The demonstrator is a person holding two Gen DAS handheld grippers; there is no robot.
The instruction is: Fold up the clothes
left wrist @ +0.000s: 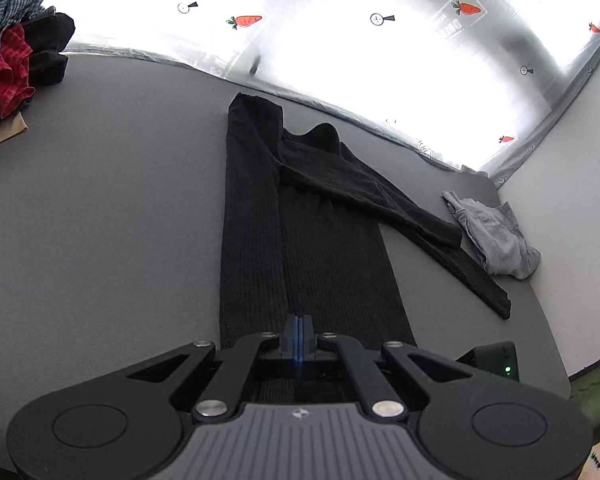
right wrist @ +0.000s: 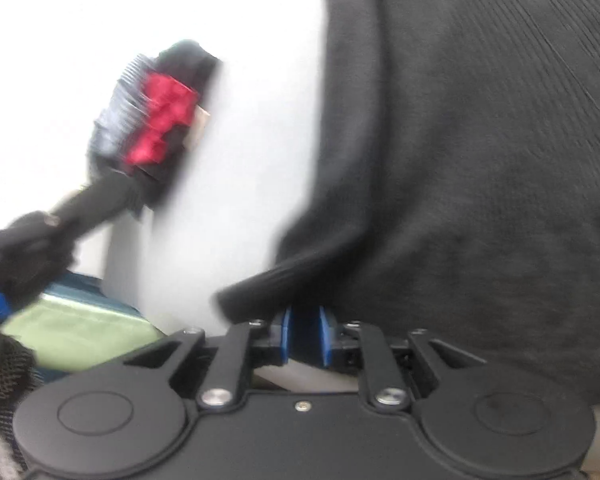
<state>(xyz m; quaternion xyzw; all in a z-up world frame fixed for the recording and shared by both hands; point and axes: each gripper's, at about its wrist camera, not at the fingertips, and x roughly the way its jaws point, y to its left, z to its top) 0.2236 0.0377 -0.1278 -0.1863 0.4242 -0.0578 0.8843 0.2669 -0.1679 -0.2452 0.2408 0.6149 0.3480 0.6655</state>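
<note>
A black ribbed sweater (left wrist: 300, 232) lies on the grey table (left wrist: 100, 220), folded into a long strip, with one sleeve (left wrist: 420, 232) stretched out to the right. My left gripper (left wrist: 298, 332) hovers over the sweater's near end, shut, with no cloth between its blue pads. The right wrist view is blurred. There the sweater (right wrist: 480, 160) fills the right side and a rolled edge of it (right wrist: 260, 284) lies just past my right gripper (right wrist: 305, 332). Its blue pads stand slightly apart, open, and I see no cloth pinched between them.
A pile of checked, red and black clothes (left wrist: 16, 52) sits at the table's far left, seen also in the right wrist view (right wrist: 156, 120). A crumpled grey garment (left wrist: 492, 236) lies by the right edge. A shiny carrot-printed sheet (left wrist: 340, 48) borders the far side.
</note>
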